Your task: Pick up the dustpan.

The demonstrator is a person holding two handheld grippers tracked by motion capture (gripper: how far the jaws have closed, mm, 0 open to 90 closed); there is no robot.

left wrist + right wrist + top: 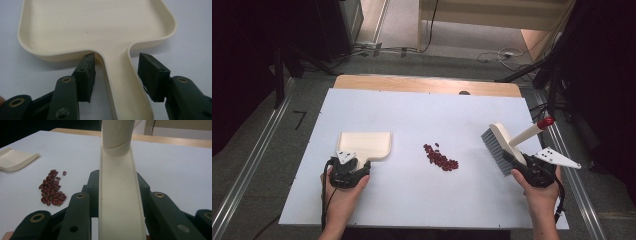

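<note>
**Dustpan grab in progress, brush already in hand, beans waiting mid-frame**

Red beans (440,157) lie in a loose pile at centre of the high view, on the white worktop (412,200), apart from both tools. In the right gripper view the pile sits left of centre, with one or two strays beside it.

Cream dustpan (364,145) lies flat, left of centre in the high view. Its open scoop edge seems to face away from the person and its handle points toward the bottom edge, so the handle is the easy part to take. In the left gripper view the left hand-held gripper (116,75) straddles that handle (122,85). The left-frame pad (86,75) is at or very near the handle's edge; the right-frame pad (151,75) stands clear with a gap. So it is open around the handle, not clamped yet. Pan looks empty.

Brush (498,147) is at right of the high view, bristles down and touching or just above the worktop, red-tipped handle slanting to the upper right. The right hand-held gripper (118,192) is closed on the cream brush body, which runs up the middle of the right gripper view between the jaws.

Judgement: tools flank the pile so the brush can sweep beans leftward into the pan once the pan is gripped and turned toward them.
</note>
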